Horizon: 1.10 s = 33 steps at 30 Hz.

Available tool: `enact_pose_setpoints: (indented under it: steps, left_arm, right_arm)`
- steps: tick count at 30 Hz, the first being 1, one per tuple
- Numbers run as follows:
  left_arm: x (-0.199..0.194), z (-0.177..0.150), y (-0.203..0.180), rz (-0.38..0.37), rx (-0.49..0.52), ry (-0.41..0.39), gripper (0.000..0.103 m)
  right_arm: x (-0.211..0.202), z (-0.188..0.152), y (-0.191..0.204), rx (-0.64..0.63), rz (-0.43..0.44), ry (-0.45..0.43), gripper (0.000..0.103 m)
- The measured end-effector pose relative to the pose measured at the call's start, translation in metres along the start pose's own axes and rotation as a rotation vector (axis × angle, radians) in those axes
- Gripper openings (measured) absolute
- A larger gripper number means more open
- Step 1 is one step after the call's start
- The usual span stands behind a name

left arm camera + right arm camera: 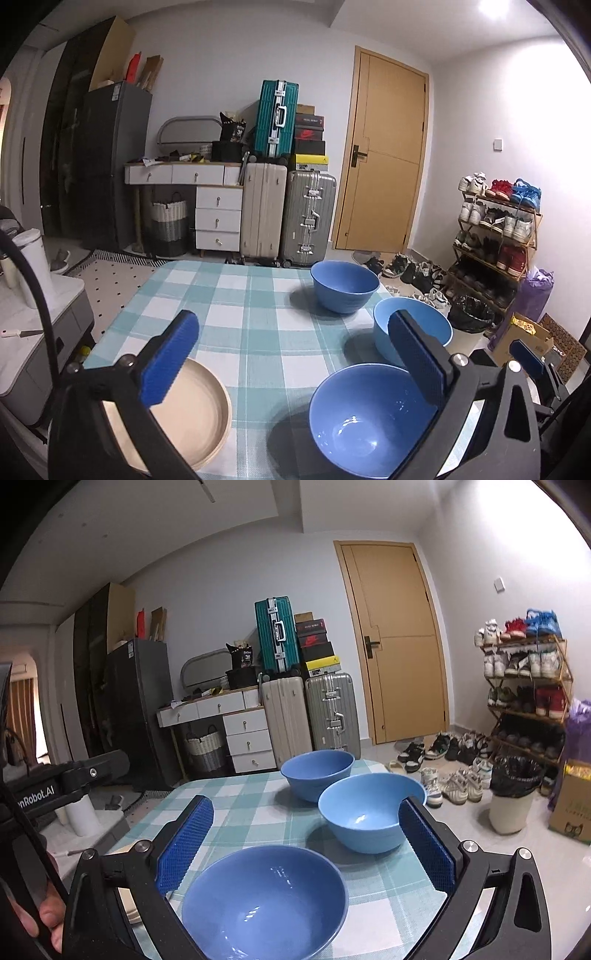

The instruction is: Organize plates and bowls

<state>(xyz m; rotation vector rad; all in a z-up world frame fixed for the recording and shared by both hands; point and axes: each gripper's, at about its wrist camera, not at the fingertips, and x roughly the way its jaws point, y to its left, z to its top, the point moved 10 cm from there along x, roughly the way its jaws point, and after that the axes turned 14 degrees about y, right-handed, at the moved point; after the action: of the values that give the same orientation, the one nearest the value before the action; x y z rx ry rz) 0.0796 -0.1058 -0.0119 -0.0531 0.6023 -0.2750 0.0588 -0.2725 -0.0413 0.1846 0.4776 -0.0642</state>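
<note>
Three blue bowls stand on the checked table (240,295): a near one (369,417) (266,901), a lighter middle one (424,312) (365,816) and a far one (345,286) (317,773). A stack of beige plates (199,398) lies at the near left, half hidden under my left finger. My left gripper (295,354) hangs open above the cloth between the plates and the near bowl. Over the near bowl, my right gripper (306,834) is open too, its pads touching nothing.
A white cabinet with a tumbler (35,266) stands left of the table. On the floor to the right are a lined bin (511,794), a shoe rack (524,686) and loose shoes. Suitcases (288,214) and a door (384,155) line the far wall. A hand (48,915) shows at lower left.
</note>
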Motion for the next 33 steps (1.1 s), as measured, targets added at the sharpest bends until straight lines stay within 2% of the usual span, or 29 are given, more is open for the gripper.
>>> enact_pose_setpoints:
  steps: [4, 9, 13, 16, 19, 22, 27, 33]
  left_arm:
    - [-0.013, 0.001, 0.0, 0.032, 0.018, -0.072, 0.103]
    - [0.002, -0.008, 0.001, 0.035, 0.02, -0.019, 0.103]
    - [0.01, -0.013, 0.003, 0.03, 0.002, 0.008, 0.103]
    - [0.013, -0.015, 0.004, 0.057, -0.003, 0.015, 0.103]
    - [0.017, -0.017, 0.002, 0.04, -0.017, 0.04, 0.103]
    - [0.015, -0.013, 0.001, 0.05, -0.019, 0.027, 0.103]
    - [0.005, -0.002, -0.012, 0.085, 0.045, -0.018, 0.103]
    - [0.021, -0.004, -0.019, 0.058, 0.038, 0.087, 0.103]
  right_arm:
    - [0.004, -0.007, 0.006, -0.017, 0.035, 0.021, 0.102]
    - [0.009, -0.012, 0.013, -0.07, 0.007, 0.038, 0.102]
    - [0.008, -0.013, 0.008, -0.04, 0.009, 0.035, 0.102]
    - [0.008, -0.014, 0.002, -0.013, 0.012, 0.041, 0.102]
    - [0.012, -0.015, -0.004, 0.021, 0.021, 0.066, 0.102]
    - [0.014, -0.016, -0.01, 0.046, 0.02, 0.085, 0.102]
    - [0.006, -0.012, -0.018, 0.077, 0.016, 0.055, 0.102]
    - [0.007, -0.013, -0.03, 0.115, -0.014, 0.087, 0.102]
